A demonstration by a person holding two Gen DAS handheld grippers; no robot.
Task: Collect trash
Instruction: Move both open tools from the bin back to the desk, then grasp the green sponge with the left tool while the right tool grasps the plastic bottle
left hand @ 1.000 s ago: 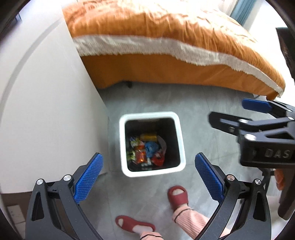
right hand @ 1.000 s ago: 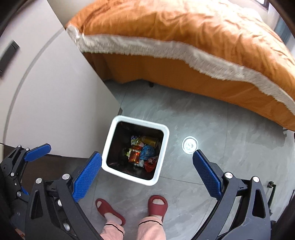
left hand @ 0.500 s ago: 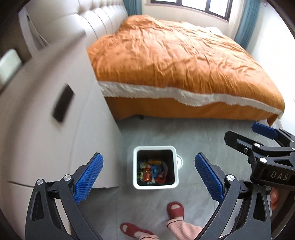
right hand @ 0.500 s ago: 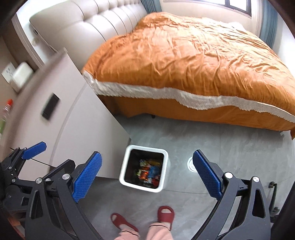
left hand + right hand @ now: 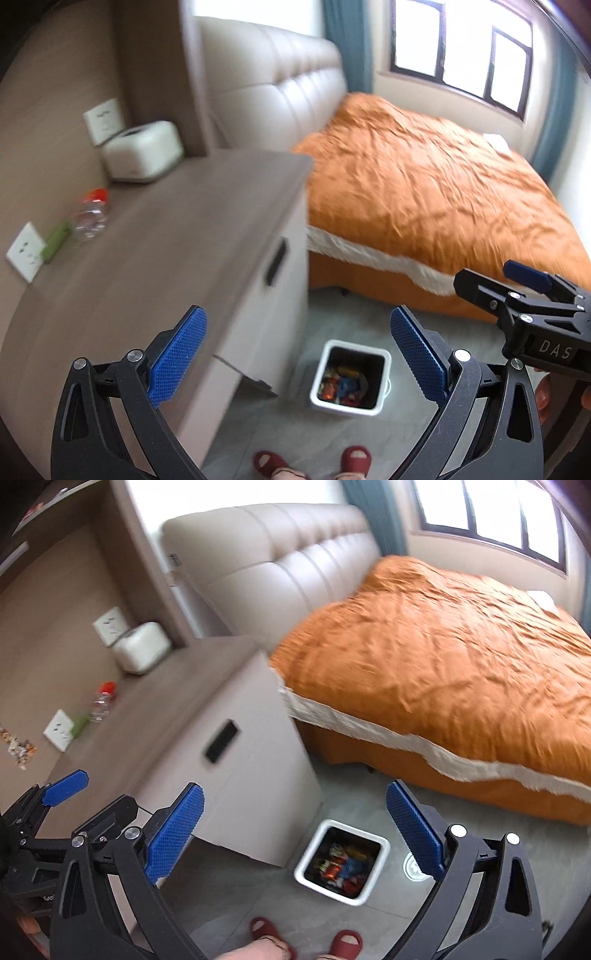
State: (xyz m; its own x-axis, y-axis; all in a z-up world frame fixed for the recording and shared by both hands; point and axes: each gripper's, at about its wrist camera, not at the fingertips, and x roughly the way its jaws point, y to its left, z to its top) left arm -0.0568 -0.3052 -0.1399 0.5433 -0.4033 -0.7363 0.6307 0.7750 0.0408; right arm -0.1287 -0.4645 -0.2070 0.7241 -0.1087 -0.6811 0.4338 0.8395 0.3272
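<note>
Left claw (image 5: pixel 297 360) spread wide apart, blue pads empty, held high above the floor. Right claw (image 5: pixel 295 836) likewise wide apart and empty; also seen at the right edge of the left wrist view (image 5: pixel 517 291), beside the left one.

Below, at the bottom edge: two dark red slippers (image 5: pixel 306 941) on grey floor tiles (image 5: pixel 258 897).

Just ahead of the slippers: white square trash bin (image 5: pixel 341 860) standing upright on the floor, near the front corner of the desk, not touching it. Inside: coloured wrappers (image 5: pixel 341 864), red, blue and orange, blurred; individual pieces not distinguishable. Round floor drain (image 5: pixel 412 867) just beside the bin, partly hidden behind the right claw's pad.

Left of the bin: desk (image 5: pixel 166 240) with wood-tone top and pale front panel bearing a dark recessed handle (image 5: pixel 277 262). On the top, toward the wall: clear plastic bottle (image 5: pixel 90 216) with red cap, lying tilted; small green item (image 5: pixel 55 242) next to it, identity unclear; white rounded box (image 5: pixel 142 151) farther back. Wall sockets (image 5: pixel 26 251) behind these. Small mixed scraps (image 5: pixel 20 749) at the far left of the desk, blurred.

Beyond: bed with orange cover (image 5: pixel 443 664) and white fringe, padded beige headboard (image 5: pixel 277 565), window (image 5: pixel 461 55) with teal curtains.
</note>
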